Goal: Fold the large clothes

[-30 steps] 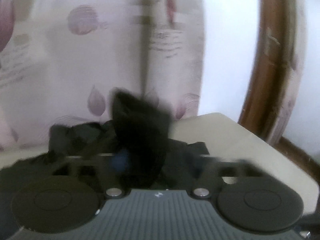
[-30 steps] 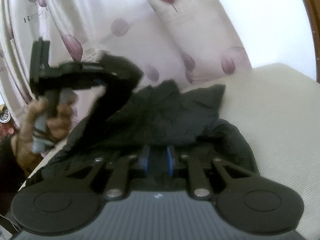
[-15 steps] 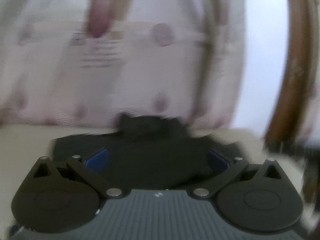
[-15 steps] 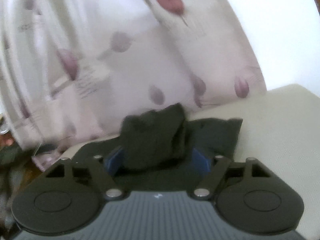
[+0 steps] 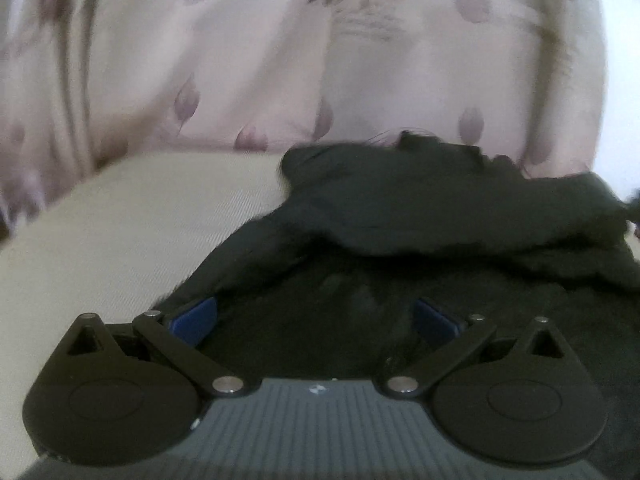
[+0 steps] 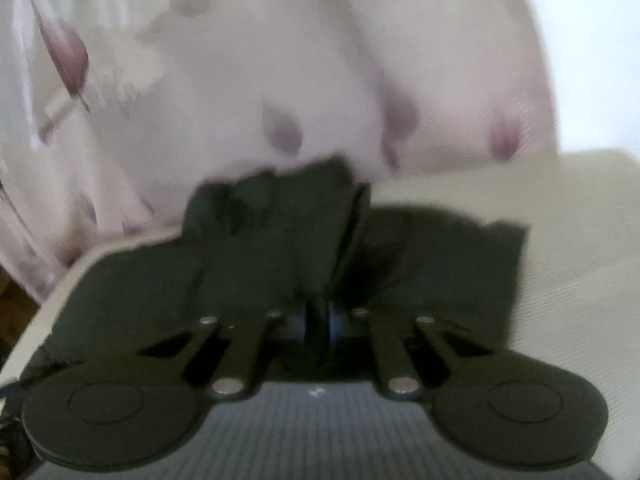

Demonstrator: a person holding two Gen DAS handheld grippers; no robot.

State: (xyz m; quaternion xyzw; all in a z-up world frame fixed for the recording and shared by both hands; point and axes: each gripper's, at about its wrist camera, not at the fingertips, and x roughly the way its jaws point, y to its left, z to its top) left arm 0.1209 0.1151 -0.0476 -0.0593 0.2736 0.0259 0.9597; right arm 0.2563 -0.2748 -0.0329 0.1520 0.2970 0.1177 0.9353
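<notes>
A black garment (image 5: 420, 216) lies crumpled on a cream padded surface (image 5: 120, 232), with one flap folded across its far part. My left gripper (image 5: 316, 314) hovers low over its near part. It is open wide, and its blue pads (image 5: 196, 316) stand far apart with cloth lying under them, not pinched. In the right wrist view the same garment (image 6: 440, 252) spreads over the cream surface (image 6: 580, 220). My right gripper (image 6: 318, 316) is closing, its jaws nearly together on a raised fold of the black cloth (image 6: 280, 224).
A pale curtain with purple leaf prints (image 5: 240, 72) hangs right behind the surface's far edge. Bare cream surface lies left of the garment in the left wrist view and to its right (image 6: 580, 280) in the right wrist view. Dark clutter (image 6: 12, 320) sits beyond the left edge.
My left gripper let go of the lifted black fold, opened wide and dropped down over the garment. My right gripper opened around a bunched fold, then closed on it.
</notes>
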